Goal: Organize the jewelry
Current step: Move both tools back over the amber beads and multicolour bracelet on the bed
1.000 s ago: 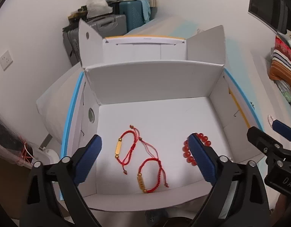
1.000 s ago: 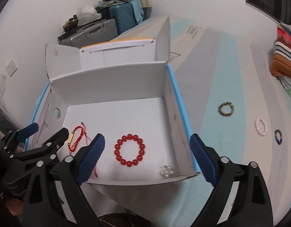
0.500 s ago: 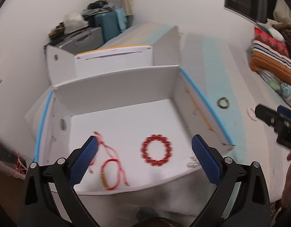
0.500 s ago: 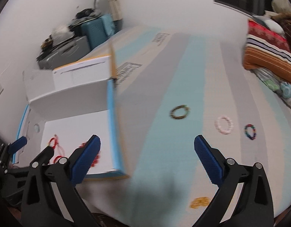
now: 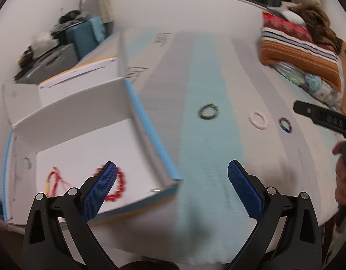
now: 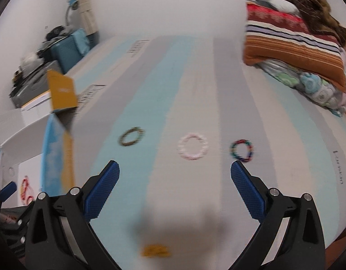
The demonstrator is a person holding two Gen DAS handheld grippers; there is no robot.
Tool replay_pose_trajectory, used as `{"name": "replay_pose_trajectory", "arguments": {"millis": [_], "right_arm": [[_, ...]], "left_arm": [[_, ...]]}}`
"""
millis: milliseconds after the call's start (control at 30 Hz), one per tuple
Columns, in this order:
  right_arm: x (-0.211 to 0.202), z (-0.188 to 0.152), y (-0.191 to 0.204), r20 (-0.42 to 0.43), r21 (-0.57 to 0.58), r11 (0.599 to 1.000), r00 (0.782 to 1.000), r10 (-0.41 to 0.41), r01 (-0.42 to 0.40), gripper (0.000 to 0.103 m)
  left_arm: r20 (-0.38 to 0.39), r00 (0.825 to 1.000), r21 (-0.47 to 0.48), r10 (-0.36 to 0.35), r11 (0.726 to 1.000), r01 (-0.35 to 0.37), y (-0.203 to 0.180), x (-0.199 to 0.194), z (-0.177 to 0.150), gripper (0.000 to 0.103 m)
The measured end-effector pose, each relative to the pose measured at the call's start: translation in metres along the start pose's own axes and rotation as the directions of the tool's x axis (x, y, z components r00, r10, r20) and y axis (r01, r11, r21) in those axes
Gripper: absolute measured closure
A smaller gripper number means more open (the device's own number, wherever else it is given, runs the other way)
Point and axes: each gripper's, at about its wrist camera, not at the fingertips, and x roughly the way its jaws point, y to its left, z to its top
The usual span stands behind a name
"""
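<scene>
An open white cardboard box [image 5: 137,110] with blue edges sits on the striped bed; it also shows at the left of the right wrist view [image 6: 53,141]. Inside lie a red bead bracelet [image 5: 119,186] and red cord bracelets [image 5: 52,181]. On the bed lie a brown-green bracelet [image 6: 131,136], a pink bracelet [image 6: 192,146], a multicoloured bracelet [image 6: 242,150] and a small yellow piece [image 6: 155,250]. My left gripper [image 5: 171,187] is open and empty over the box's right wall. My right gripper [image 6: 175,187] is open and empty above the bed, short of the pink bracelet.
Folded striped blankets and bedding [image 6: 294,45] are piled at the bed's far right. Suitcases and clutter [image 5: 67,45] stand against the wall beyond the box. The right gripper's body and the hand [image 5: 323,119] show at the right edge of the left wrist view.
Both grippers have swung right, away from the box's inside toward the loose bracelets on the bed. Both stay open and empty. The views are blurred by motion.
</scene>
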Motion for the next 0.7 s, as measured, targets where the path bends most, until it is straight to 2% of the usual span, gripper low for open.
{"name": "replay_pose_trajectory", "arguments": {"millis": [367,533,700], "right_arm": [[0.065,0.0,-0.096,-0.105,0.065,0.996,0.993,-0.059,0.066,0.008],[0.09,-0.002,-0.118,-0.109,0.037,0.987,0.983,-0.15,0.155,0.008],[0.122,-0.006,-0.136,-0.141,0.049,0.983,0.975,-0.169,0.178,0.008]], "left_arm": [[-0.068,0.993,0.111,-0.096,0.988,0.103,-0.081,0.039,-0.017,0.006],[-0.107,0.985,0.151,-0.135,0.977,0.15,-0.104,0.06,-0.033,0.006],[-0.157,0.976,0.187,-0.153,0.965,0.182,-0.123,0.086,-0.053,0.006]]}}
